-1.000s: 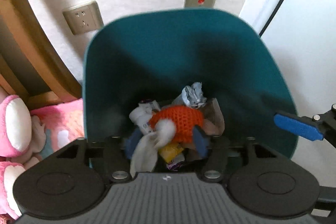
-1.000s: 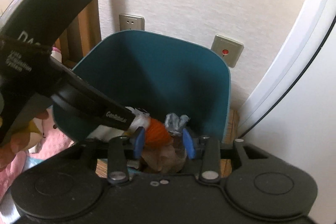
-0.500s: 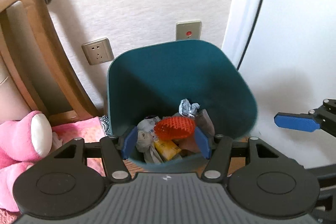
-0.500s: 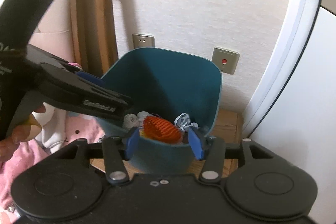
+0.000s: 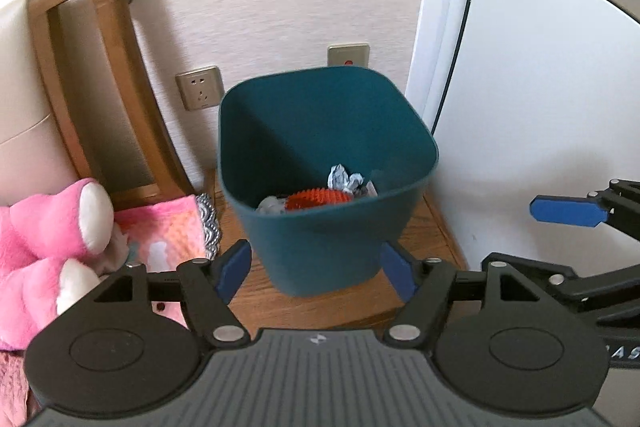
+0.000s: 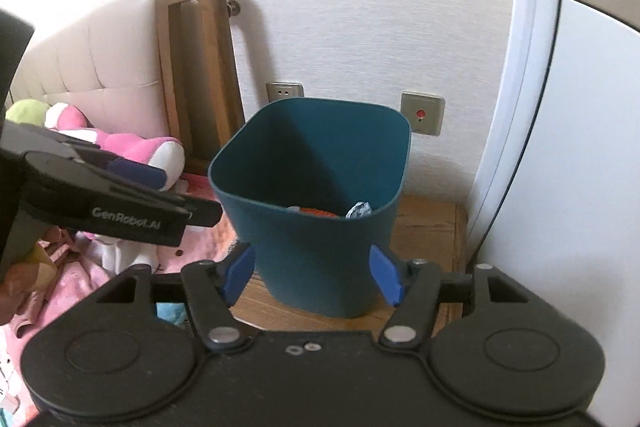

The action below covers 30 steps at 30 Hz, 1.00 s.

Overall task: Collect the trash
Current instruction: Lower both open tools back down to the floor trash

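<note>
Left hand-held gripper (image 5: pixel 315 275): blue fingers spread wide, nothing between them, held in front of the teal trash bin (image 5: pixel 328 227). Right hand-held gripper (image 6: pixel 313 275): fingers likewise spread and empty, facing the same bin. Bin: upright on a wooden counter (image 5: pixel 436 227), against the white wall. Contents: orange knitted item (image 5: pixel 318 200) and crumpled grey-blue wrapper (image 5: pixel 344 179), lying low inside. Pink plush toy (image 5: pixel 48 227) on bedding to the left, beside a wooden headboard (image 5: pixel 100 87). Wall socket (image 5: pixel 199 93) behind the bin.
</note>
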Available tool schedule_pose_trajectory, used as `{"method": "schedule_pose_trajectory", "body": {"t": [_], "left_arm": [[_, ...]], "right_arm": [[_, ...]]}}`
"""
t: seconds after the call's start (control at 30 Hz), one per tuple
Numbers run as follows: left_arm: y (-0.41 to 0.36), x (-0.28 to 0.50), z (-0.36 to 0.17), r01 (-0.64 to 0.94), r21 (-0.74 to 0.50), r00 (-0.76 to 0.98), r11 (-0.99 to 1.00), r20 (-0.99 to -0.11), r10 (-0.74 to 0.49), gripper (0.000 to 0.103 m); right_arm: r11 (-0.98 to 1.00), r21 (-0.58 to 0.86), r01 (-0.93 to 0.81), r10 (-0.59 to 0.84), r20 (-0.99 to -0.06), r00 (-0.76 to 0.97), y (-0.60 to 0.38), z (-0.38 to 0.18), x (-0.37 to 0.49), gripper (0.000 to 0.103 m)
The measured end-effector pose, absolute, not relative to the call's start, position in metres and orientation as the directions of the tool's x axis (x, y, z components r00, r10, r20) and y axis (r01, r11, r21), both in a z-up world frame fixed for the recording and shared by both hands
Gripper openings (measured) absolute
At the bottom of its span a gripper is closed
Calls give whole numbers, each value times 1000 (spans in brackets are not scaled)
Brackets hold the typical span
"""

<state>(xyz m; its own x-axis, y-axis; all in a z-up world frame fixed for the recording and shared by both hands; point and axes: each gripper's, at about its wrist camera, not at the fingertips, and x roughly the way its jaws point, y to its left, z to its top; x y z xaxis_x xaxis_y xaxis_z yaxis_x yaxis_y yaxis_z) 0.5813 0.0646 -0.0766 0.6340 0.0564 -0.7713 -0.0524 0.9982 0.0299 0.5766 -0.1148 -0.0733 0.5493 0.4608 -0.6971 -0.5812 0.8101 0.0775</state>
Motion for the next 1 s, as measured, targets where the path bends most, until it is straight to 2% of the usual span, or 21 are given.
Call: {"method": "schedule_pose_trajectory", "body": {"t": [0.07,0.13,0.47,0.63,0.73,1.0], "left_arm": [[65,569,-82,-62,18,628,998,-777,53,76],[66,556,-91,-72,0,624,997,-780,45,80],[59,512,-159,-76,-60,590,995,-807,-3,82],[55,502,-214,-76,-96,537,992,-843,-41,87],[57,503,-257,-96,-99,498,990,-866,-39,101],[63,495,-397,-206,-97,353,974,-936,-19,102]], "right_arm": [[808,92,-581,472,-691,547,-120,-77,567,72],[807,107,-581,480,-691,540,-124,-84,558,74],[793,149,-591,488,-737,469,-138,-149,509,94],[803,159,-574,453,-788,416,-147,-201,489,97],[808,165,-566,423,-830,363,-154,-241,477,97],[816,191,-546,355,-910,212,-164,-368,436,97]]}}
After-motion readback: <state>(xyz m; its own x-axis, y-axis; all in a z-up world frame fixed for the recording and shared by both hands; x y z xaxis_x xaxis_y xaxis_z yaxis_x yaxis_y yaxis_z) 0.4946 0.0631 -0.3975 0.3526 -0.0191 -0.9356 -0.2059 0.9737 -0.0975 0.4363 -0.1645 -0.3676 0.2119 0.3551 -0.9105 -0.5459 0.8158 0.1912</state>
